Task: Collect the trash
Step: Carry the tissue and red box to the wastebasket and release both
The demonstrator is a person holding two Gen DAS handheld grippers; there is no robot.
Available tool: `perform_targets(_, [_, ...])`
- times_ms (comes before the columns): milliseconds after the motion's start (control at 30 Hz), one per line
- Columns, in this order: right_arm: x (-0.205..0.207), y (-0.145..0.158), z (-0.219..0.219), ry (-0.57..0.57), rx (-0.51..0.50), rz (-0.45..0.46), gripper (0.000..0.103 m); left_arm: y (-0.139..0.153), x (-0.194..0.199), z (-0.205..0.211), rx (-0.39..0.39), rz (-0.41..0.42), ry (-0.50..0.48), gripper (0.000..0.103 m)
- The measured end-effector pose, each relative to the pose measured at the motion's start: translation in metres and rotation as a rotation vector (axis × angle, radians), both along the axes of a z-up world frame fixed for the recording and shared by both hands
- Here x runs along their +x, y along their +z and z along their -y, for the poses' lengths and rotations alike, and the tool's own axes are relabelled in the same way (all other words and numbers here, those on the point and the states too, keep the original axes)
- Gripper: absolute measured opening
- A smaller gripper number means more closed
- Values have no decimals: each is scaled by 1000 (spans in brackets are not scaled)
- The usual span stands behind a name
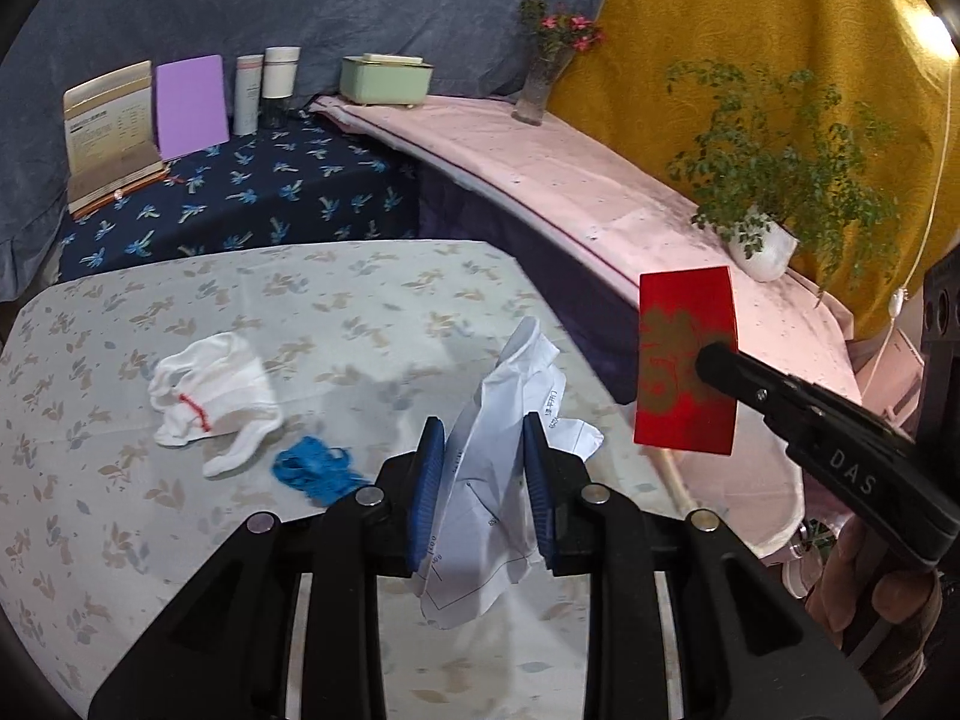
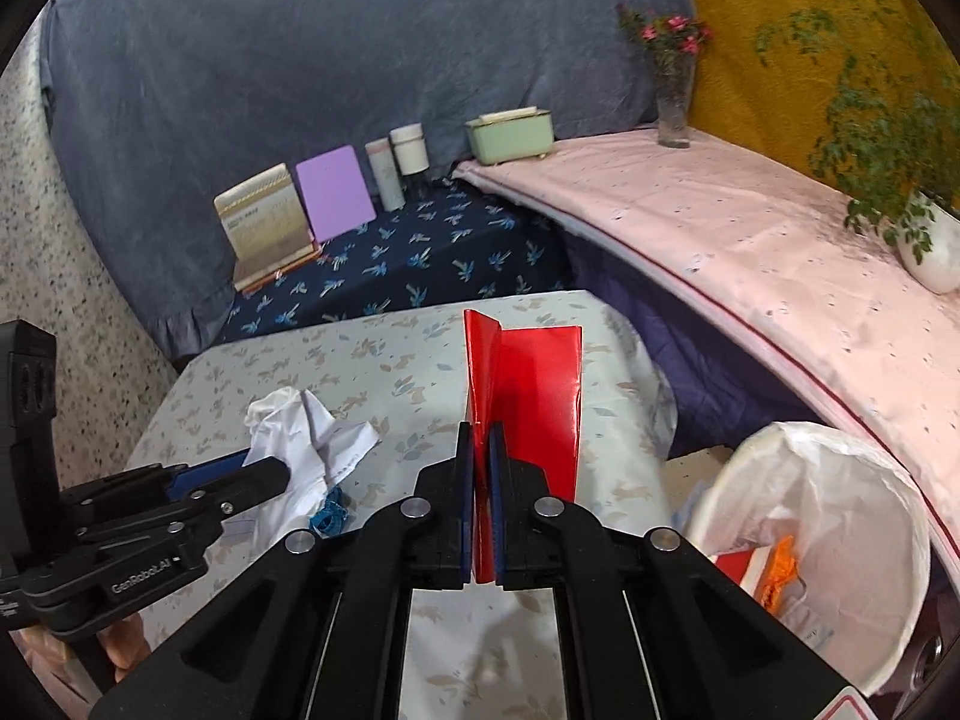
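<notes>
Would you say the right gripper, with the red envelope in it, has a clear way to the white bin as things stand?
Probably yes. The right gripper is shut on the red envelope, and the white bin sits open-topped just to its right below the table edge, with nothing visible between them.

Red envelope [image 1: 687, 360] with gold print; white crumpled paper [image 1: 498, 480]; blue string [image 1: 315, 471]; pale leaf-patterned tablecloth [image 1: 330, 324]; white bin liner [image 2: 840, 498].

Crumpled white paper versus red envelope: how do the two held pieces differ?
The crumpled white paper is creased and printed; the red envelope is smooth, glossy, gold-patterned. The left gripper holds the paper, the right gripper the envelope. Both are lifted off the table.
</notes>
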State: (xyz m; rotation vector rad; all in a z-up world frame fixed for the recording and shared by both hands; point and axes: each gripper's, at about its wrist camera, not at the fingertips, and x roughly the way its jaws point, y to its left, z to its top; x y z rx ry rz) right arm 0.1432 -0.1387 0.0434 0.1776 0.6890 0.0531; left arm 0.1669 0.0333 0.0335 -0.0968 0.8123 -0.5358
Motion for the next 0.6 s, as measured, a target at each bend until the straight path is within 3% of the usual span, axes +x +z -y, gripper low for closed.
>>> perform_targets(600, [-104,16,109,-245,76,64,4,26,-59,123,2,51,-197,26])
